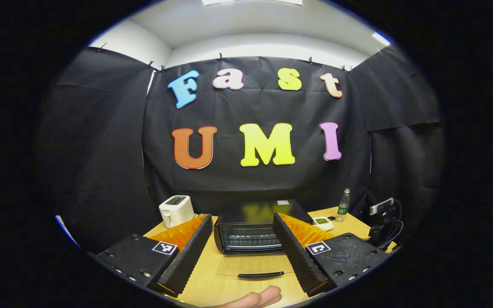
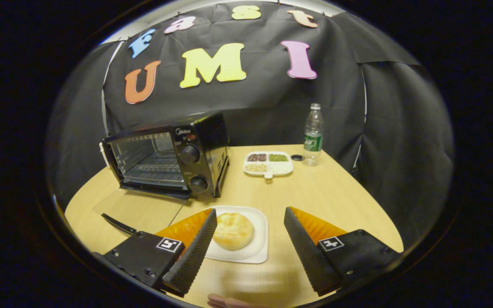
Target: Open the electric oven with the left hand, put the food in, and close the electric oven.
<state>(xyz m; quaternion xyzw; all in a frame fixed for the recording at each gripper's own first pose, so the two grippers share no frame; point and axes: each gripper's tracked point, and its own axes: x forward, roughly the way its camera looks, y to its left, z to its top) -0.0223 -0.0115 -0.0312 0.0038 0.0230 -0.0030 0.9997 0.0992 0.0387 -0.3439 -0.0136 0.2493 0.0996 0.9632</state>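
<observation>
The left gripper (image 1: 242,252) is held wide open, nothing between its 2 fingers, and it's lined up straight at the front of the electric oven (image 1: 253,229). A fingertip (image 1: 259,297) of the holding hand can be seen at the very bottom of the left gripper view. The oven door (image 1: 255,267) is already dropped all the way down, lying flat on the tabletop (image 1: 206,282) with its handle (image 1: 260,274) toward the near edge, and the wire rack (image 1: 250,240) inside can be made out.

The right gripper (image 2: 250,252) is spread open too, gripping nothing. The bread roll (image 2: 233,231) is seen just beyond it, closer to its left finger, on a small white plate (image 2: 259,252) near the front edge of the tabletop. So the food is still outside the oven. From this side the oven is placed toward the back left corner, with 2 knobs (image 2: 190,154) stacked on its right panel and the open door stretched out toward the plate without touching it.

Farther back, a divided snack tray (image 2: 268,164) is set near the far edge, with a plastic bottle (image 2: 313,134) just beside it and its cap (image 2: 296,157) lying between them. In the left gripper view a white toaster (image 1: 176,210) is parked at the back left corner, and some dark gear with cables (image 1: 383,222) is piled at the right edge.
</observation>
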